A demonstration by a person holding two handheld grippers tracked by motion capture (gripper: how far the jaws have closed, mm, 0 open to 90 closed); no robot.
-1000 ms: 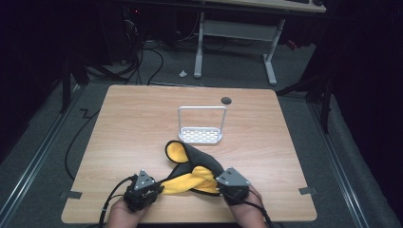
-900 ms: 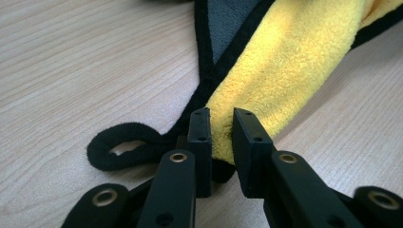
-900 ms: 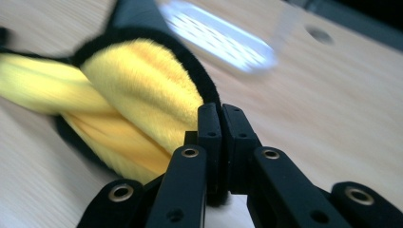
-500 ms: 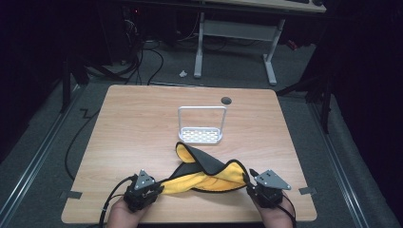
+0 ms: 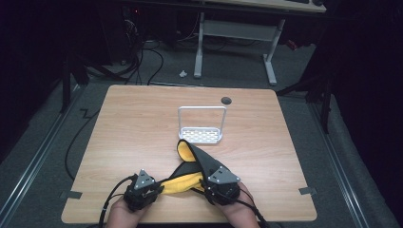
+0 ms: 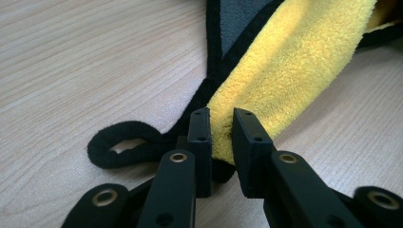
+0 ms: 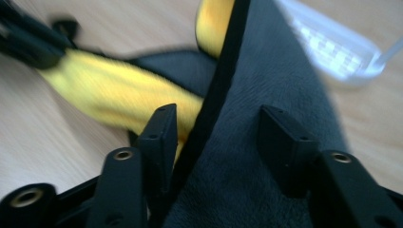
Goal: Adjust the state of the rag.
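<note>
Right tool [image 5: 209, 186], whose jaws have just been opening around the grey-and-yellow fleece cloth with black trim [image 5: 195, 164], has been brought back beside the left tool [image 5: 157, 190], clamped on a yellow corner, so another grasp seems intended near the white wire rack [image 5: 200, 124].

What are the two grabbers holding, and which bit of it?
The left gripper pinches the yellow-and-grey cloth at a corner beside its black loop. The right gripper, jaws just opened, straddles the cloth's black-edged fold without clamping it.
</note>
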